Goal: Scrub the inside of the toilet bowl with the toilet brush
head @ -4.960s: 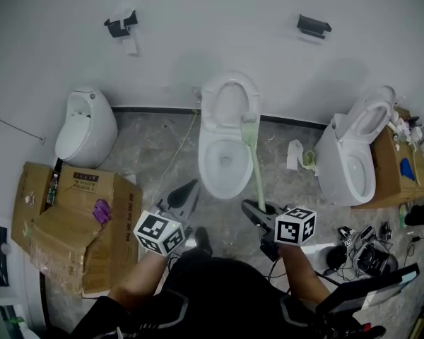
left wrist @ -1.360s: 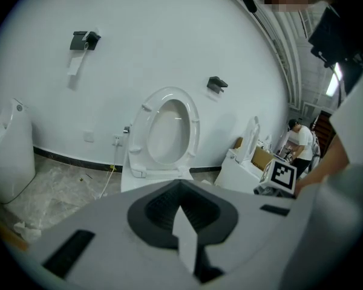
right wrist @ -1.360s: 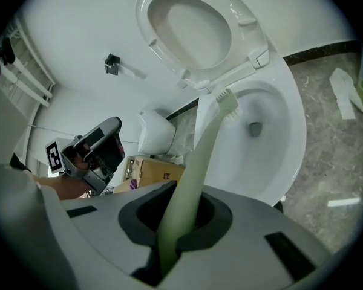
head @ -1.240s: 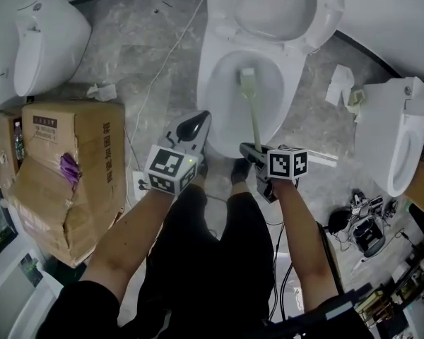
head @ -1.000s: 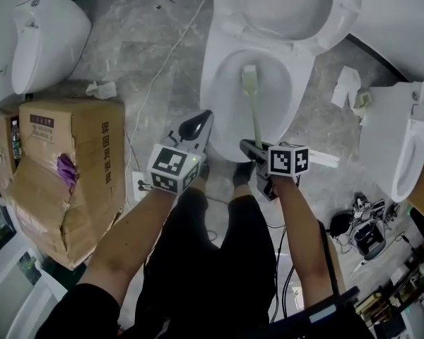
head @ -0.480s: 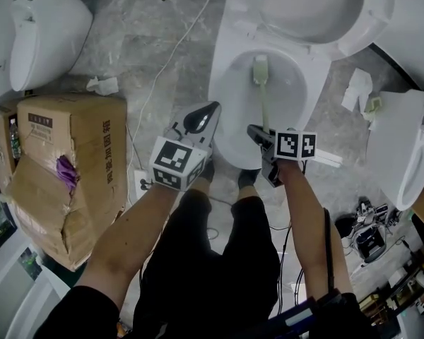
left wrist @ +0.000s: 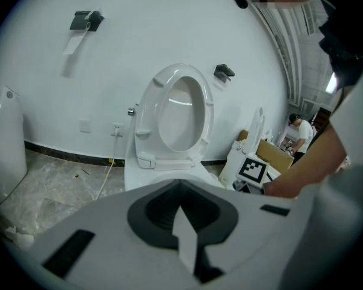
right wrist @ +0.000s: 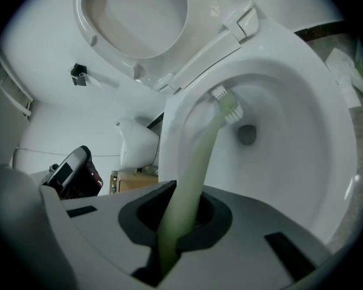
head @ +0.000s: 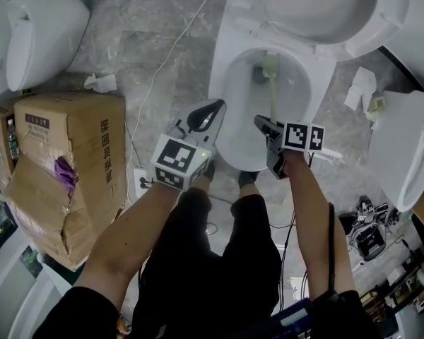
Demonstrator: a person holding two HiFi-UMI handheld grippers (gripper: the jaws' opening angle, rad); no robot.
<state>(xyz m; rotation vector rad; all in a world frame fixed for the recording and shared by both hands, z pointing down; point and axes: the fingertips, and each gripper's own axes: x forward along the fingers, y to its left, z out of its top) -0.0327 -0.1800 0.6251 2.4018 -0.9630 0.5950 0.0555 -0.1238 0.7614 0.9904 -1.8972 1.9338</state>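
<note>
The white toilet [head: 230,55] stands at top centre with seat and lid up. A pale green toilet brush [head: 273,94] reaches into its bowl [right wrist: 327,101]. The bristle head [head: 270,66] rests on the inner wall beside the drain hole [right wrist: 247,135]. My right gripper [head: 265,127] is shut on the brush handle [right wrist: 196,168] over the bowl's front rim. My left gripper [head: 206,114] hovers by the bowl's front left edge, shut with nothing in it, and points at the raised seat [left wrist: 180,110].
A torn cardboard box [head: 63,154] stands at the left, with a second white fixture [head: 39,20] behind it. Another toilet [head: 406,154] and crumpled paper [head: 360,90] lie to the right. A cable [head: 162,69] crosses the floor. Cables and gear [head: 371,235] clutter the lower right.
The brush head has moved from the raised seat's edge down into the bowl and then toward the back wall by the drain. Both grippers came closer to the toilet.
</note>
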